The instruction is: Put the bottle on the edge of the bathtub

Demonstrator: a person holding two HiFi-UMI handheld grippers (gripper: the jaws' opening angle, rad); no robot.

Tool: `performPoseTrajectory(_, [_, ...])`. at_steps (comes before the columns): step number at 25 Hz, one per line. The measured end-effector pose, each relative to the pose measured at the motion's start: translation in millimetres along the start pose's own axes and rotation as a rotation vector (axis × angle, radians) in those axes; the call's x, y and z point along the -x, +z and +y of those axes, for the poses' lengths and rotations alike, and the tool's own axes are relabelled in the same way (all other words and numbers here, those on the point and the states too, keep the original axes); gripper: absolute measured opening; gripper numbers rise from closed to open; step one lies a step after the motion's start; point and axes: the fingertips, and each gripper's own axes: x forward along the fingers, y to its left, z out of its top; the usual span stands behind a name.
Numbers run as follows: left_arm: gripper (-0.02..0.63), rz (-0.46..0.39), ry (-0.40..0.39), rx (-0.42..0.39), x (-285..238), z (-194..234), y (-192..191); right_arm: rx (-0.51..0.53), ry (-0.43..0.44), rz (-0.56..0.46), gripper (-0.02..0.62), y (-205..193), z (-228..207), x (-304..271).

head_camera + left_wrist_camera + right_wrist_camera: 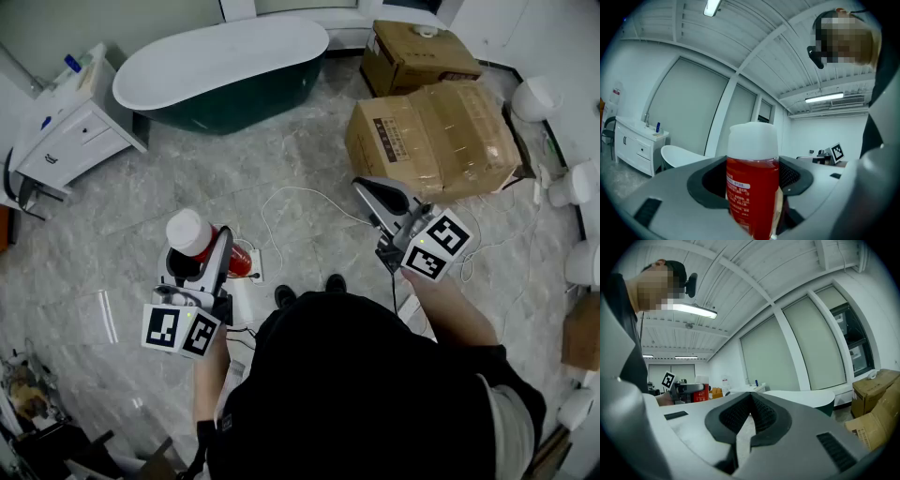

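Note:
A red bottle [208, 246] with a white cap stands upright between the jaws of my left gripper [200, 265], which is shut on its body at waist height over the floor. In the left gripper view the bottle [752, 187] fills the middle between the dark pads. The bathtub [225, 66], white inside and dark green outside, stands far ahead by the wall; it also shows as the bathtub [682, 157] beyond the jaws. My right gripper [378, 199] is held out to the right, shut and empty, its pads [761, 411] meeting at the tips.
Two large cardboard boxes [436, 131] sit right of the tub. A white vanity cabinet [66, 127] stands at the left wall. A white cable [300, 202] runs across the marble floor. White rounded fixtures [534, 94] line the right edge.

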Motion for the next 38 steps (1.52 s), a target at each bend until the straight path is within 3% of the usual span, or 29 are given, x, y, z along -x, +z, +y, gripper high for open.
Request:
performPoseTrajectory(18, [0.296, 0.003, 0.003, -0.022, 29, 72, 5, 0.029, 0.028, 0.01, 0.028, -5, 36, -71])
performPoseTrajectory(24, [0.296, 0.029, 0.002, -0.004, 29, 92, 2, -0.044, 0.011, 0.008, 0.028, -14, 36, -83])
performPoseTrajectory(32, [0.296, 0.046, 0.024, 0.043, -26, 115, -9, -0.105, 0.013, -0.004, 0.028, -13, -21, -107])
performPoseTrajectory(38, [0.296, 0.023, 0.026, 0.028, -104, 126, 12, -0.132, 0.026, 0.012, 0.028, 0, -100, -143])
